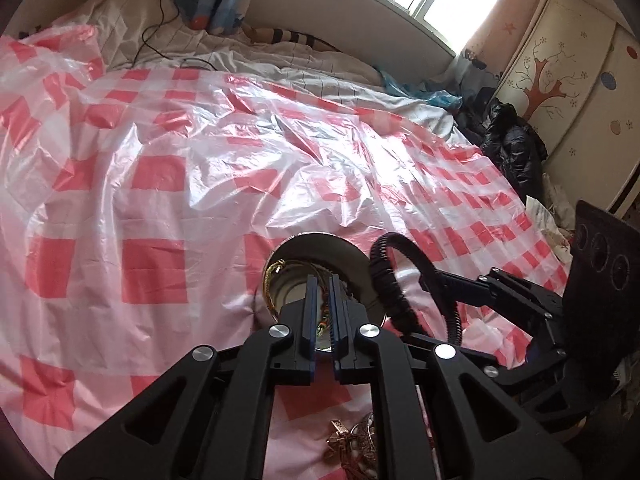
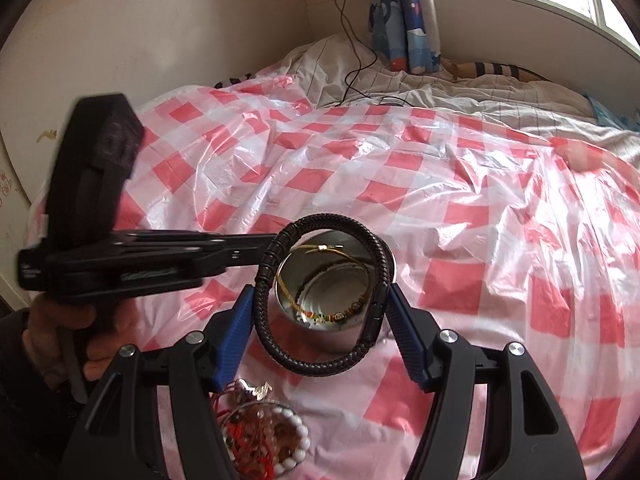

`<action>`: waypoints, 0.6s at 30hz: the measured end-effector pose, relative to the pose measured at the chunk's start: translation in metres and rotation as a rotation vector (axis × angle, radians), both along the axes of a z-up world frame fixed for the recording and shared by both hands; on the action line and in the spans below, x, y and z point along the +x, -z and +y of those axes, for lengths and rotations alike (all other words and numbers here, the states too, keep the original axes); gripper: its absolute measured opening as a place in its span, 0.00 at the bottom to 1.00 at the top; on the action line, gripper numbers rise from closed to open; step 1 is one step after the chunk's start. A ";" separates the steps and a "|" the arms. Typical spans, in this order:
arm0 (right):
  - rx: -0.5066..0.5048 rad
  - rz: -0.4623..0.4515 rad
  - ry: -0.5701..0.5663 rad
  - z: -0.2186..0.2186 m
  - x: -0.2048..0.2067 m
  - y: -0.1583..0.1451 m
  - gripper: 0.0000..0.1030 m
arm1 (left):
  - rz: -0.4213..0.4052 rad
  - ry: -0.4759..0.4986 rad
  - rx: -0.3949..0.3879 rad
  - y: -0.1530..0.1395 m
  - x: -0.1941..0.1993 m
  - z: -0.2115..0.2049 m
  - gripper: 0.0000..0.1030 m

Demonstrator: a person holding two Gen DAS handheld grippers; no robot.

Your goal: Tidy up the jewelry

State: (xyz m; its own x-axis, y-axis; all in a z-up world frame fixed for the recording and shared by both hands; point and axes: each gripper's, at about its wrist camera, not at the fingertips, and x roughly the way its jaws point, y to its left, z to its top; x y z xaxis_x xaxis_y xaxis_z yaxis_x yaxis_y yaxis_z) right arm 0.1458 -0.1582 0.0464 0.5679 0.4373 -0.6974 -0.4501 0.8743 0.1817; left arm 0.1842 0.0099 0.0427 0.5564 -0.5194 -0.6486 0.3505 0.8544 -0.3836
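The right gripper [image 2: 320,312] holds a black braided bracelet [image 2: 324,292] between its blue pads, jaws spread wide across the loop so the ring stands nearly upright, pinched at its left and right sides. Directly behind and below the bracelet, on the checked plastic sheet [image 2: 460,200] that covers the bed, sits a steel bowl [image 2: 384,264]; a thin gold bangle [image 2: 320,250] and a beaded string [image 2: 336,314] already lie in it. Seen along the right gripper, the loop frames the bowl's mouth, so the bowl lies just ahead of and under the bracelet, and my reading is that the coming move is a short carry forward and down, then a release. The loop's plane faces the camera, so it may need tipping flat to drop in rather than catch on the rim. The left gripper [image 1: 323,280] comes in from the left of the bowl, its jaws almost closed; a beaded string shows in the narrow gap, but whether the pads press on it I cannot tell. In the left wrist view the bowl [image 1: 360,256] is just past its tips. More jewelry [image 2: 260,436], with white beads and red cord, lies near, below both grippers. The right hand is the one placed to finish this step.
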 end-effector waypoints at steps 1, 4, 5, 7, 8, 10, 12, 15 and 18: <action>-0.009 0.000 -0.008 0.004 0.003 0.002 0.62 | -0.018 -0.018 0.006 -0.004 -0.003 0.006 0.16; -0.044 -0.002 -0.023 0.016 0.011 0.007 0.62 | -0.043 -0.087 0.002 -0.013 -0.009 0.025 0.27; -0.049 0.001 -0.028 0.019 0.013 0.010 0.62 | -0.037 -0.092 -0.007 -0.014 -0.008 0.031 0.28; -0.070 0.009 -0.032 0.024 0.017 0.015 0.62 | -0.033 -0.108 -0.003 -0.014 -0.007 0.037 0.28; -0.089 0.015 -0.034 0.027 0.020 0.019 0.63 | -0.033 -0.112 -0.001 -0.015 -0.007 0.038 0.28; -0.109 0.018 -0.028 0.028 0.024 0.024 0.66 | -0.033 -0.108 -0.004 -0.016 -0.008 0.039 0.28; -0.106 0.005 -0.008 0.024 0.022 0.022 0.72 | -0.034 -0.101 0.000 -0.019 -0.011 0.038 0.30; -0.085 -0.020 0.038 0.004 0.009 0.009 0.75 | -0.028 -0.066 0.003 -0.023 -0.023 0.034 0.35; -0.023 0.006 0.088 -0.025 -0.017 0.003 0.77 | 0.002 -0.012 0.007 -0.020 -0.035 0.027 0.37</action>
